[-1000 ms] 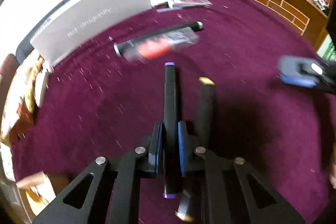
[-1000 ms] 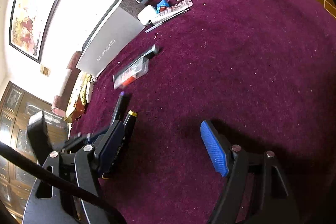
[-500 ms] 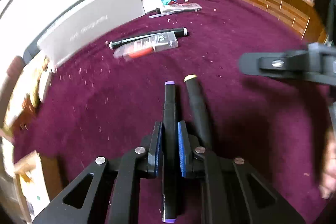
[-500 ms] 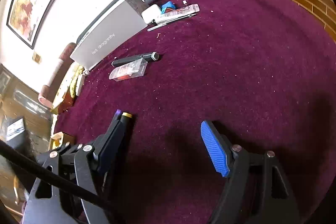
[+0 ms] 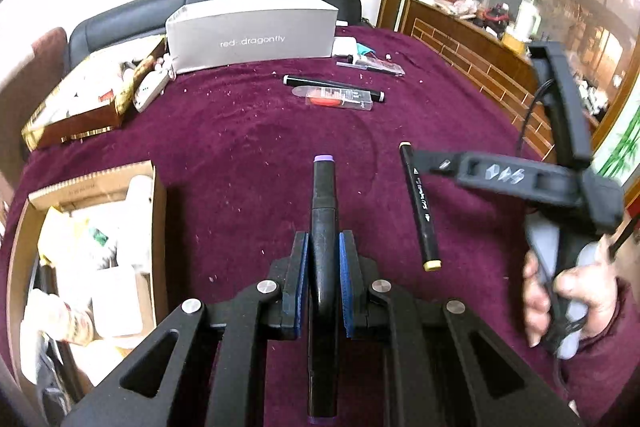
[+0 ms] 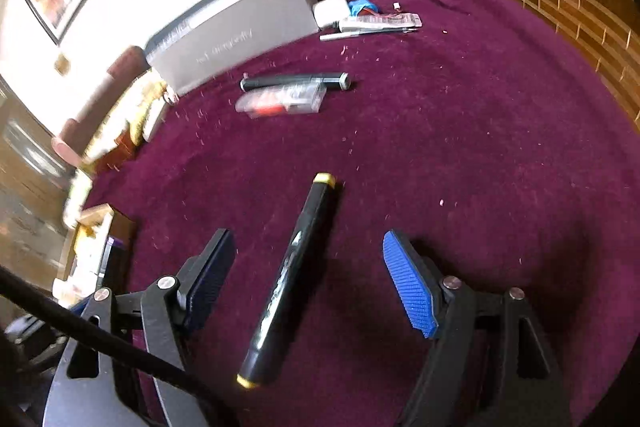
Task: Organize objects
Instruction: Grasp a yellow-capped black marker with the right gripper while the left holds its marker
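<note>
Jaws of the left gripper (image 5: pixel 323 279) are pinched on the purple-capped marker (image 5: pixel 322 211), which runs straight out along the fingers toward 12 o'clock, lifted clear of the maroon desk (image 5: pixel 240 147). Jaws of the right gripper (image 6: pixel 308 287) are spread wide and straddle the yellow-capped marker (image 6: pixel 292 275), which lies flat on the cloth between them, not touched by either pad as far as the right wrist view shows.

That marker's long axis is the relation that matters: from the right gripper it points from about 7 o'clock near the palm to about 1 o'clock at its far cap, so it sits close to parallel with the fingers (slightly skewed to the right). The right hand (image 5: pixel 560 291) is plainly the nearer one; in the left wrist view the marker lies at about 2 o'clock, off to the side of the occupied left gripper. My judgement is that closing would catch the barrel across its width.

Farther out, toward 11 o'clock, a third black marker (image 6: pixel 296 81) lies crosswise beside a clear plastic case (image 6: pixel 280 101), with the grey box (image 5: pixel 252 35) behind them. An open cardboard box (image 5: pixel 92 227) stands at the left gripper's 9 o'clock.
</note>
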`<state>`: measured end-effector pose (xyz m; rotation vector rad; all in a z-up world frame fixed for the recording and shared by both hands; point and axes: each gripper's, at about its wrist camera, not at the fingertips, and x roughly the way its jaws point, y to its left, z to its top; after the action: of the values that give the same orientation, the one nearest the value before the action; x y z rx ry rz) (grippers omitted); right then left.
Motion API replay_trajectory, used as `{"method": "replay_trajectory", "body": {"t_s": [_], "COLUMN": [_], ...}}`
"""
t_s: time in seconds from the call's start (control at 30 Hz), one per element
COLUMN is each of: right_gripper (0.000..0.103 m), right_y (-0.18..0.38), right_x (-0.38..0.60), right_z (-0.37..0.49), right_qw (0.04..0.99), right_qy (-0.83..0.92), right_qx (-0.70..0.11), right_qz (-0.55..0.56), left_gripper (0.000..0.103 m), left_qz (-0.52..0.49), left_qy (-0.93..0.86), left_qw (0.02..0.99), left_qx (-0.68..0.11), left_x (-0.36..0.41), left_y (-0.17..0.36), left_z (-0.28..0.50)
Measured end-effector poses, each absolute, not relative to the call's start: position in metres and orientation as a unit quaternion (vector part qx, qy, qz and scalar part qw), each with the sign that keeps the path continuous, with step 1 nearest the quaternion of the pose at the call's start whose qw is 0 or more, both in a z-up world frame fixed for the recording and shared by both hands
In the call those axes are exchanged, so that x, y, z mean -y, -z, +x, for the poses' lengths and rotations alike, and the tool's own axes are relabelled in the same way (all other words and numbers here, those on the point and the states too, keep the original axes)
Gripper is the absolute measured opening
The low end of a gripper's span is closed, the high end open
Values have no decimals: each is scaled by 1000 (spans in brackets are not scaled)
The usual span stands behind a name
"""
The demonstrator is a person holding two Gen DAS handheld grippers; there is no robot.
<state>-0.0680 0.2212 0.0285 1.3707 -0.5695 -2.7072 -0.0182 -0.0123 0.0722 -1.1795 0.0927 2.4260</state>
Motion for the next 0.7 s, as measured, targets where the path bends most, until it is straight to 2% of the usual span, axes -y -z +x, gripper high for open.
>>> {"method": "replay_trajectory", "body": {"t_s": [0.17,0.37,0.43,0.47,0.53,0.57,0.6,0.7], "right_gripper": [76,74,64,56,36,23,17,14], "right_y": [-26,-11,-10,-11,-13,-14,-14,-18], "right_x": [-182,-170,-168,-168,-170,-171,-172,-174], "right_z": [-73,-72,-71,-69,-68,-66,-65,-58], "right_qw": [-15,-59,-76,-83,-87,-90,-90,-80], "right_qy": [877,868,870,871,873,873,873,871], "right_qx": [99,63,52,46,44,39,38,47], "right_qz": [469,489,485,482,478,477,478,482], "left_gripper": [11,11,11,11,11,11,11,11], "left_qz": [-419,-415,-414,-414,-411,-409,-407,-407], "left_qy": [-880,-884,-886,-886,-889,-891,-893,-894], "left_qw": [224,214,210,208,202,198,193,187], "left_qx": [-3,5,7,8,9,8,9,17], "left_x": [31,50,55,58,63,66,70,80], "left_y": [-82,-82,-80,-80,-79,-79,-79,-78], "left_z": [-2,14,18,19,22,24,26,31]}}
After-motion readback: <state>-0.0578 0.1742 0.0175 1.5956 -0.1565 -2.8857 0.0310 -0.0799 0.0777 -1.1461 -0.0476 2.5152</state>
